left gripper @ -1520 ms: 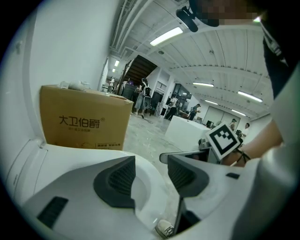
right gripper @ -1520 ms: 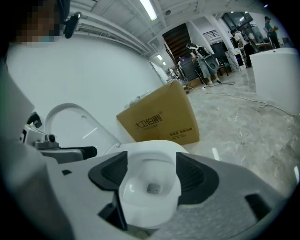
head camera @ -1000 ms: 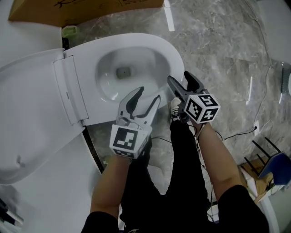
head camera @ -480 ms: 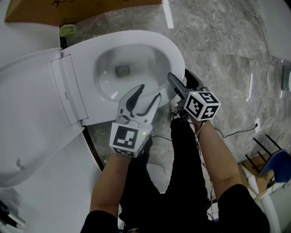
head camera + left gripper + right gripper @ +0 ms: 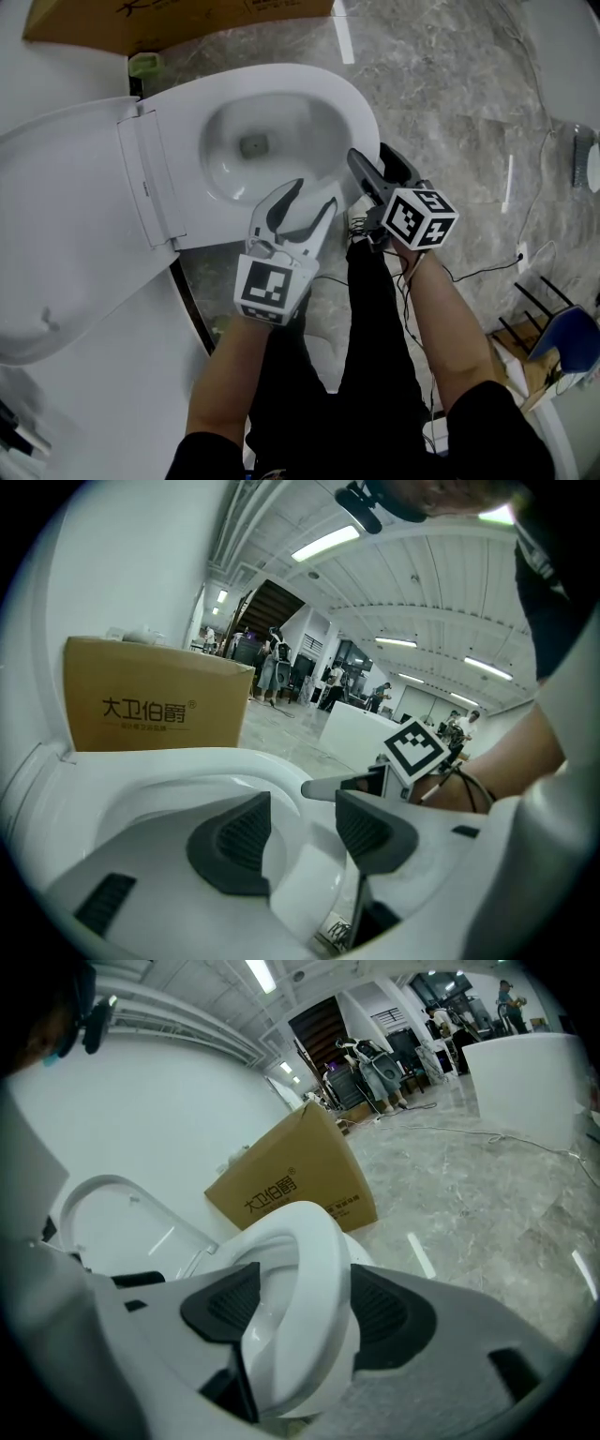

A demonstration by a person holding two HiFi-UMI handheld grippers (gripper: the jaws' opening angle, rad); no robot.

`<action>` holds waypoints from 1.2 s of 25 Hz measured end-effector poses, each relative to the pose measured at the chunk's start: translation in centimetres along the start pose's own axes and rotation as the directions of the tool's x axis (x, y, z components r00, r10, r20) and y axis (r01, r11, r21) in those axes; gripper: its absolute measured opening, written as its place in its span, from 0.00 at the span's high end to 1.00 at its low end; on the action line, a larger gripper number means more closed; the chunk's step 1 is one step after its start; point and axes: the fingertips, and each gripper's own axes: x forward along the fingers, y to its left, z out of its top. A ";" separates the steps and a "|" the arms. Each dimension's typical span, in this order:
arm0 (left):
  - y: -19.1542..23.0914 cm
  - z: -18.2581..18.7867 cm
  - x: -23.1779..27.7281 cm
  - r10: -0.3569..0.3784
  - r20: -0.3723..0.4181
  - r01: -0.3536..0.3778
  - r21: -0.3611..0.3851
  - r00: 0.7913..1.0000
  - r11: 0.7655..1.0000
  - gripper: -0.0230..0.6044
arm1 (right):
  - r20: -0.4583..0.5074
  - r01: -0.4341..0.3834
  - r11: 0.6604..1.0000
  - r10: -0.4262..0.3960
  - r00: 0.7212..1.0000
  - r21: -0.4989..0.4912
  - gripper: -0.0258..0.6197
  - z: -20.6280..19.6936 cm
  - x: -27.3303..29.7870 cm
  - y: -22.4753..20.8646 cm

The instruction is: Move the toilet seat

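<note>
Seat [image 5: 354, 111]: down on the bowl [image 5: 246, 173], with its front rim at both grippers.
Lid [image 5: 66, 234]: tipped back open, behind the seat.
Left gripper [image 5: 309, 194]: jaws wide apart, astride the seat's front rim, one jaw over the bowl opening and one outside. The pads do not visibly press on the rim.
Right gripper [image 5: 370, 155]: just beside the left one, further round the rim. Its jaws have just been closing, the rim fills the gap, and both pads lie against it.
Box [image 5: 178, 19]: cardboard, on the floor [image 5: 450, 94] behind the toilet.
Cable [image 5: 487, 272]: trails across the floor near the person's right arm.
</note>
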 end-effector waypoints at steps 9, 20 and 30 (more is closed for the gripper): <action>-2.6 3.8 -2.7 -0.027 0.020 0.026 0.040 0.999 0.999 0.63 | 0.048 -0.068 0.998 0.068 0.997 -0.006 0.53 5.1 -4.8 6.3; -5.1 9.2 -7.6 -0.012 0.012 0.010 0.120 1.000 0.993 0.63 | -0.036 -0.260 0.957 0.257 0.966 -0.126 0.52 9.7 -9.9 16.7; -4.9 12.2 -11.4 0.133 0.007 -0.133 0.125 0.991 0.983 0.62 | -0.163 -0.425 0.868 0.394 0.904 -0.257 0.52 11.9 -12.5 25.4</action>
